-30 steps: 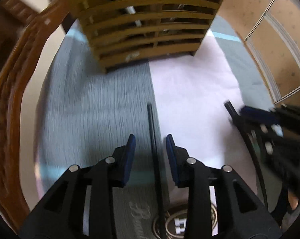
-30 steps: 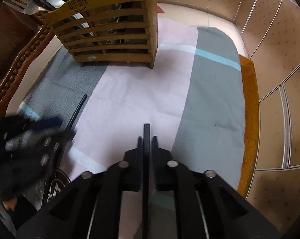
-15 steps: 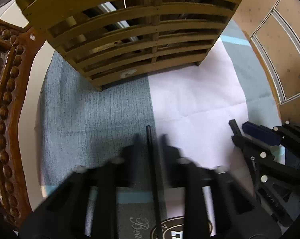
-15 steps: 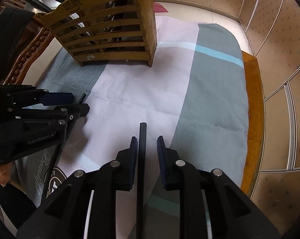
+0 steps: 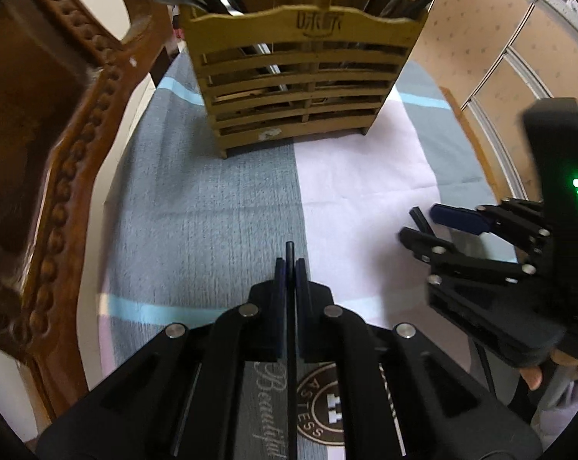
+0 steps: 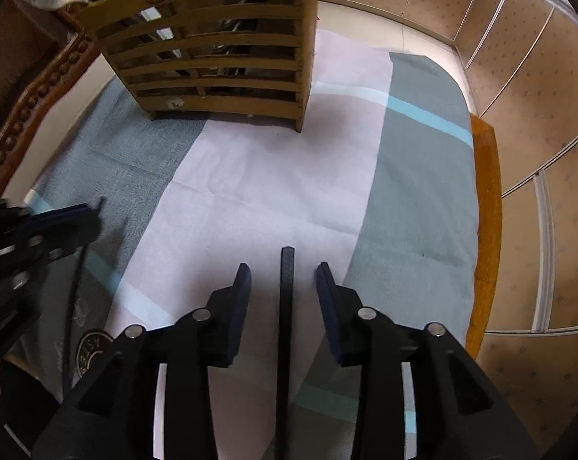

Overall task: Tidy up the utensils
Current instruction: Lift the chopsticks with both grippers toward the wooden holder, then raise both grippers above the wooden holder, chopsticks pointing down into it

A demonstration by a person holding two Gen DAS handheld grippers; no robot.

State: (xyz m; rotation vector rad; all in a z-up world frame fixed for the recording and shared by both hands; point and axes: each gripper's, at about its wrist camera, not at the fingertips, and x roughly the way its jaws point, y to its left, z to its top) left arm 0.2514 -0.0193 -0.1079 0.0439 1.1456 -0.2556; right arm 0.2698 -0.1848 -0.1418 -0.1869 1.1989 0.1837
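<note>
Since the earlier frames: left gripper (image 5: 290, 268) has closed its jaws onto a black chopstick (image 5: 290, 306) that a second ago lay loose between them, and the wooden holder now sits lower and fuller in the left wrist view. Right gripper (image 6: 282, 272), clamped on its own chopstick a second ago, has just been opening.

Item 1, left gripper: jaws narrow, blue pads pressed on both sides of the thin black chopstick, whose tip shows just past the fingertips.

Item 2, right gripper: jaws parted, pads clear of the second black chopstick (image 6: 285, 326), which runs down the middle of the gap with space on either side. Seen also from the left wrist view at right (image 5: 434, 226), a green light glowing on its body.

Item 3, wooden utensil holder (image 5: 304, 84): slatted front, printed characters on the top rail, standing upright at the far end of the cloth, well apart from both grippers. Dark handles and metal utensils rise from it.

Item 4, cloth (image 6: 273, 176): grey, pale pink and light-blue bands, printed round emblem at the near edge, covering the surface.

Item 5, carved wooden chair frame (image 5: 58, 176): beaded edge, at the left of the cloth.
</note>
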